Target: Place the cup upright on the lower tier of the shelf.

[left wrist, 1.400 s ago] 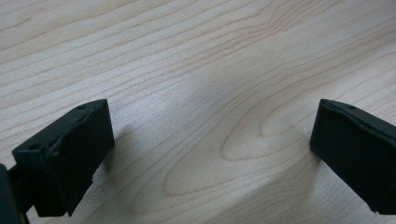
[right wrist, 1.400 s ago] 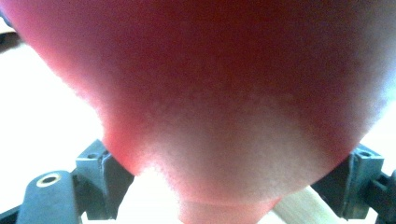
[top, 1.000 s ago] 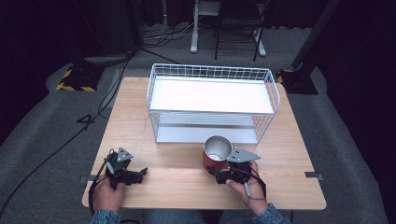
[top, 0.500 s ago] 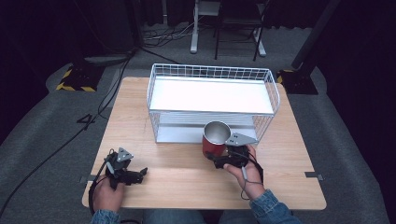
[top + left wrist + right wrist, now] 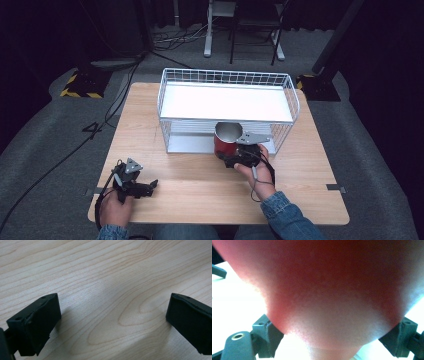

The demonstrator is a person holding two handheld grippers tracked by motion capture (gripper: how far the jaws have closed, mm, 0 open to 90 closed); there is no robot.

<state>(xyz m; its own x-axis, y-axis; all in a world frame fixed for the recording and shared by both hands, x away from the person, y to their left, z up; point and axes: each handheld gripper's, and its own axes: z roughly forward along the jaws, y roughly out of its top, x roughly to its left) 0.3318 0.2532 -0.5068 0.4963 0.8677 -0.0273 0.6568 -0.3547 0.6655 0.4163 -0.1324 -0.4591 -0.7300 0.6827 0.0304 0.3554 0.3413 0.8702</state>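
Note:
A red mug with a shiny metal inside is held upright above the table, just in front of the white wire basket. My right gripper is shut on the mug's lower body. In the right gripper view the red mug fills most of the frame, pinched between the two black jaws. My left gripper rests near the table's front left corner, open, with nothing between its fingers. In the left gripper view my left gripper has only bare wood between its jaws.
The wire basket has a white upper shelf and a lower level open at the front. The wooden table has bare room across its front. A cable trails over the grey floor at left. Chair legs stand behind the table.
My right gripper has carried the red mug away from the person and upward, toward the basket's front. The left gripper has stayed in place.

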